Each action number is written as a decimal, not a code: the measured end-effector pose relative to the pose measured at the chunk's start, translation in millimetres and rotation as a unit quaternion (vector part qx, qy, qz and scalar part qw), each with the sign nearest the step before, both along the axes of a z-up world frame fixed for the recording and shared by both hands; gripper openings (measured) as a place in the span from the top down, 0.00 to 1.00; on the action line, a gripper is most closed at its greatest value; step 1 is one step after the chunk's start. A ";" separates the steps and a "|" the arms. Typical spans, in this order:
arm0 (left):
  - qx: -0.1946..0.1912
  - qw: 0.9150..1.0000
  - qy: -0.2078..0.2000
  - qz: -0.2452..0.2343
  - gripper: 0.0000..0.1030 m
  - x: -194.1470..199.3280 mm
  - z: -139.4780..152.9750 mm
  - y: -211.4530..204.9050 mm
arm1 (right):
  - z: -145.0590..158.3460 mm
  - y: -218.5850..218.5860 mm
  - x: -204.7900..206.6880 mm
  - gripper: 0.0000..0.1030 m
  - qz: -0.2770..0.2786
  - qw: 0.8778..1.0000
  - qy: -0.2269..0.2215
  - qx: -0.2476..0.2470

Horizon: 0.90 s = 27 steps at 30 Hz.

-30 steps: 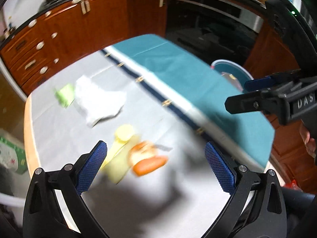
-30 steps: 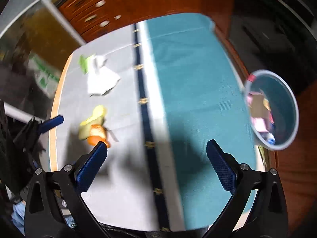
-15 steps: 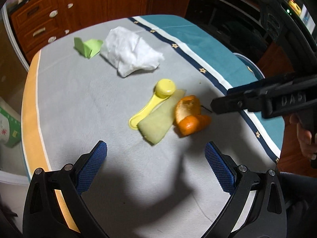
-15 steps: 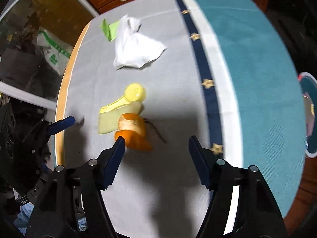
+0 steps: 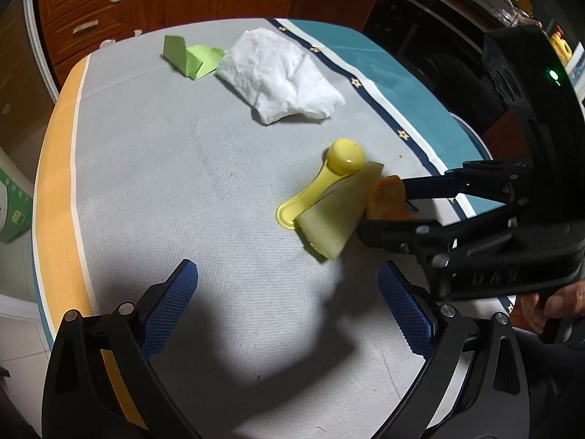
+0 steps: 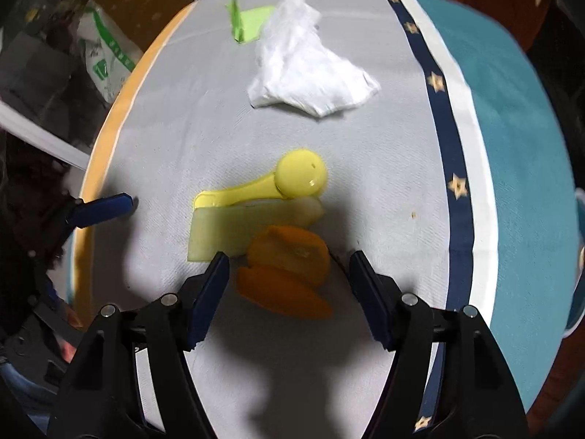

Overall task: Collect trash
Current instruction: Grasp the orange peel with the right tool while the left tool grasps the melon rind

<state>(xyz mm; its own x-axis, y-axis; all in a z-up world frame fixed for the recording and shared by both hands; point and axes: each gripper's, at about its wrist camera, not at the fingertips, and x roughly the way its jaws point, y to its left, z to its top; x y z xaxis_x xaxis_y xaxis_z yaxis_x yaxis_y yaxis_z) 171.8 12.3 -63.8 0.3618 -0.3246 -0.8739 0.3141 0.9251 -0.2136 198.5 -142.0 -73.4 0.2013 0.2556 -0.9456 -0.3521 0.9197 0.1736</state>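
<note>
Going for the orange peel [image 6: 289, 274] first. It sits on the table [image 6: 365, 139] beside the melon rind [image 6: 223, 234] and yellow scoop [image 6: 285, 183]. My right claw [image 6: 289, 281] straddles it, part-open, not pinching yet; left claw [image 5: 289, 307] hangs wide open, empty. Next: lower slightly, squeeze only peel.

A: What's lying on the cloth rn?
B: Orange peel [image 6: 289, 270], two curled pcs, sitting just beside a pale green rind strip [image 6: 234, 230]; yellow scoop [image 6: 278, 183] resting on it.
A: Further back?
B: Crumpled white tissue [image 6: 307, 77], touching folded green paper [image 6: 248, 23].
</note>
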 end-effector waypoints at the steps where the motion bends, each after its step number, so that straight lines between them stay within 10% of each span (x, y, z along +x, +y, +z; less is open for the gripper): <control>1: 0.000 1.000 0.002 0.001 0.04 0.2 -1.4 0.3 | 0.0 2.0 -2.1 0.41 0.004 1.000 -0.010 -0.009; 8: 0.000 1.000 0.008 -0.005 0.04 2.6 -4.9 -6.6 | 5.8 -14.0 -9.8 0.71 0.001 1.000 -0.024 0.003; 18: -0.028 0.999 -0.003 -0.029 0.06 11.2 -2.3 -32.4 | 3.3 -80.1 -6.2 0.71 -0.085 0.996 -0.013 0.023; 21: -0.055 0.998 0.016 -0.036 0.27 14.7 -3.0 -37.5 | 0.8 -91.8 -6.9 0.69 -0.100 0.994 -0.009 0.033; 27: -0.045 0.997 0.016 -0.065 0.39 3.2 -2.1 -53.9 | -1.6 -97.9 -12.7 0.69 -0.101 0.994 -0.014 0.043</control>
